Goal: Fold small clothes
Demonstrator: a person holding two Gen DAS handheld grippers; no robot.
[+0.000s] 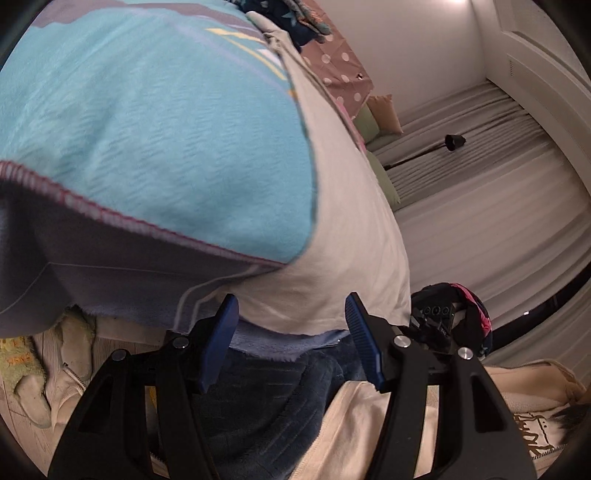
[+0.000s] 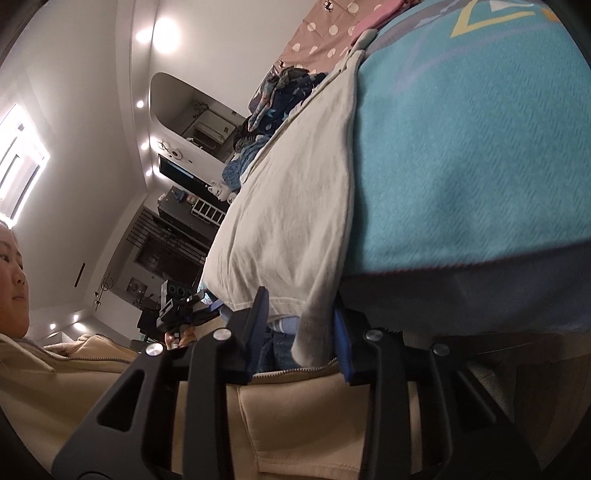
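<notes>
A turquoise fleece blanket (image 1: 155, 122) with a pink stitched hem covers most of the surface in both wrist views. Over it lies a cream-white garment (image 1: 343, 229), its hem hanging down over the near edge toward both grippers. In the left wrist view the left gripper (image 1: 291, 339) stands wide open, blue pads spread apart with nothing between them; the garment's hem sits just above and between the fingertips. In the right wrist view the right gripper (image 2: 301, 332) has its jaws partly closed, and a drooping grey-white corner of the garment (image 2: 314, 332) hangs between the pads; whether they truly pinch it I cannot tell. A pile of dark patterned clothes (image 2: 273, 92) lies farther back on a pink polka-dot sheet (image 2: 325, 33)
</notes>
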